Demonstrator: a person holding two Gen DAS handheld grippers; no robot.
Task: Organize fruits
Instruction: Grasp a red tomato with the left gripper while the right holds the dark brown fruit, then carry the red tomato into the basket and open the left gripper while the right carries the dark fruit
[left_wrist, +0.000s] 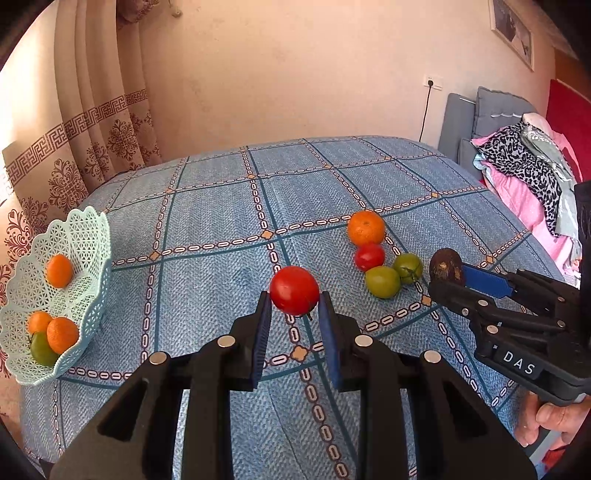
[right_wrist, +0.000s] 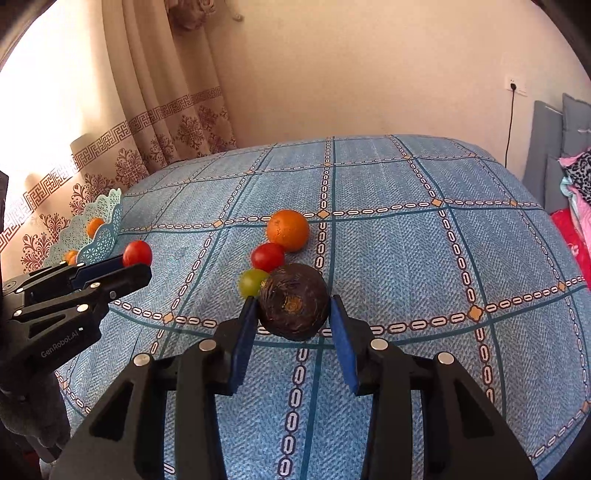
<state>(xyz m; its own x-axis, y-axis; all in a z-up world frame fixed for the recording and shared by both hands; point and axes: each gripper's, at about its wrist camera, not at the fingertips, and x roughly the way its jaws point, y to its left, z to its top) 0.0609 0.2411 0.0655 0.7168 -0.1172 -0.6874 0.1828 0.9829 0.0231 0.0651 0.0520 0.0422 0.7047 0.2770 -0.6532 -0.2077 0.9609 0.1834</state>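
Two fruits are being held: the left gripper (left_wrist: 294, 306) is pinching a red tomato (left_wrist: 294, 290), the right gripper (right_wrist: 293, 317) a dark brown fruit (right_wrist: 293, 311). Lying leftward, the basket (left_wrist: 92, 236) is nearer the left gripper.

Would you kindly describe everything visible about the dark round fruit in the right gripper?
The dark fruit is roundish, brown-black, with a rough, fibrous-looking skin and an orange-brown spot at the end facing the camera. It sits between the blue pads of the right gripper, which appear shut on it, near the green fruit. Whether it rests on the blue tablecloth is unclear.
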